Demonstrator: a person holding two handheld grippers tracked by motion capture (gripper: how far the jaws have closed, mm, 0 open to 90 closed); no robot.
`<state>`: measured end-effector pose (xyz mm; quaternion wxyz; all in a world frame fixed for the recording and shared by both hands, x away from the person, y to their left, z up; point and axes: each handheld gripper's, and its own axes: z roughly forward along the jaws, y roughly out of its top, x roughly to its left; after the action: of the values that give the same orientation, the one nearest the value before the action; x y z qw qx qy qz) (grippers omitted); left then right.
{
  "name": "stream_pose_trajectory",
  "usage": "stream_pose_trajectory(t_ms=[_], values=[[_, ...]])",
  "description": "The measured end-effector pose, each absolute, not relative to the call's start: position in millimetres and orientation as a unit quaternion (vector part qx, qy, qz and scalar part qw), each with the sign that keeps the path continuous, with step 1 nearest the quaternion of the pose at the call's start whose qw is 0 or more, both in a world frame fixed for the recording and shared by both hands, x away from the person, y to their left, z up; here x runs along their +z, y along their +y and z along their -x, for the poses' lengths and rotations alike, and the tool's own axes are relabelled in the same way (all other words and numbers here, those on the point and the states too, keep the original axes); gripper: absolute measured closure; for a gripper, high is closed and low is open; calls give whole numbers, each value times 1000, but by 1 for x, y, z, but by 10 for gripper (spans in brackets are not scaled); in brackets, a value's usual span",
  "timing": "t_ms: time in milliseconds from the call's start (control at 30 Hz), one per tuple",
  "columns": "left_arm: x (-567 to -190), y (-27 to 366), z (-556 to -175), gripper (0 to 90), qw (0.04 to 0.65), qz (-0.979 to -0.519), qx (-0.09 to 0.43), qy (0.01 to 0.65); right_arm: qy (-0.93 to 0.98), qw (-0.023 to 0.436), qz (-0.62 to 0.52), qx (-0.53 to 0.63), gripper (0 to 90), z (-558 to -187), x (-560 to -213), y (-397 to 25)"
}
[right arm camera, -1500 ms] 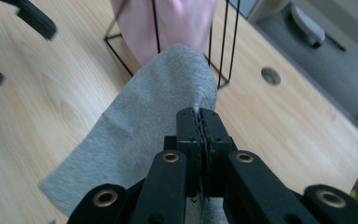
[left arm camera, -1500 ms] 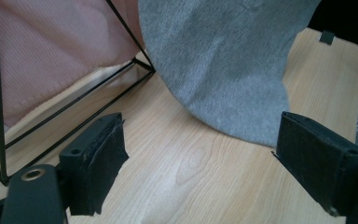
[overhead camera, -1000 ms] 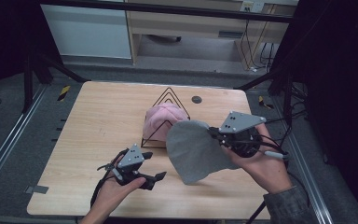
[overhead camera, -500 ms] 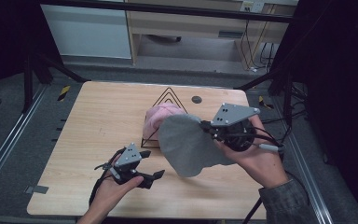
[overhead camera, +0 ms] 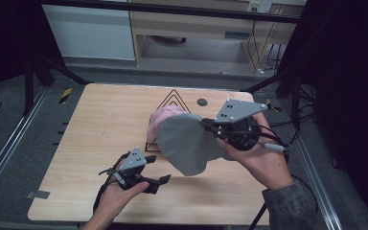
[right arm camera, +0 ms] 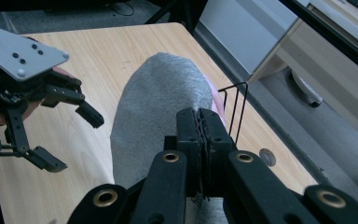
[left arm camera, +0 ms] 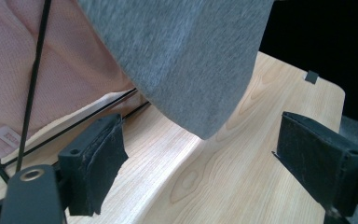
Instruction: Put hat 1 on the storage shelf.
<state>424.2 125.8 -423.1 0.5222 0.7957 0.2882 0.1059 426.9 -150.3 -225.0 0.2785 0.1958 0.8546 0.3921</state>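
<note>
While held off the table [overhead camera: 86, 124] in the high view, grey cloth [overhead camera: 184, 141] pinched by right tongs [overhead camera: 206, 125], draped toward left tongs [overhead camera: 159, 184] and over pink cloth [overhead camera: 163, 117] in black wire frame [overhead camera: 172, 98]. Left tongs spread wide, low over the wood, nothing between them.

Left gripper view: hanging just ahead of the spread left tongs [left arm camera: 200, 172], the grey cloth's [left arm camera: 182, 56] lower edge; pink cloth [left arm camera: 65, 70] and wire frame [left arm camera: 37, 60] beyond the left-hand jaw.

Right gripper view: right tongs [right arm camera: 203, 135] pressed together on grey cloth [right arm camera: 158, 102]; left tongs [right arm camera: 72, 140] open beside it.
</note>
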Motion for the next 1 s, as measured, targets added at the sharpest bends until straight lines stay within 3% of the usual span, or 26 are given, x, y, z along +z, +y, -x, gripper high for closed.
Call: stream_pose_trajectory(t_ms=[367, 600, 900, 1000], values=[[-426, 115, -427, 176, 541, -782, 99, 293, 848, 271, -193, 413, 883, -428, -199, -141], [-421, 97, -425, 275, 559, -772, 100, 285, 846, 272, -187, 418, 883, -429, -190, -132], [-425, 99, -429, 535, 598, -729, 82, 322, 843, 271, -190, 424, 883, -429, -187, -134], [-424, 102, -432, 702, 613, -715, 70, 327, 844, 273, -188, 422, 883, -429, -188, -135]])
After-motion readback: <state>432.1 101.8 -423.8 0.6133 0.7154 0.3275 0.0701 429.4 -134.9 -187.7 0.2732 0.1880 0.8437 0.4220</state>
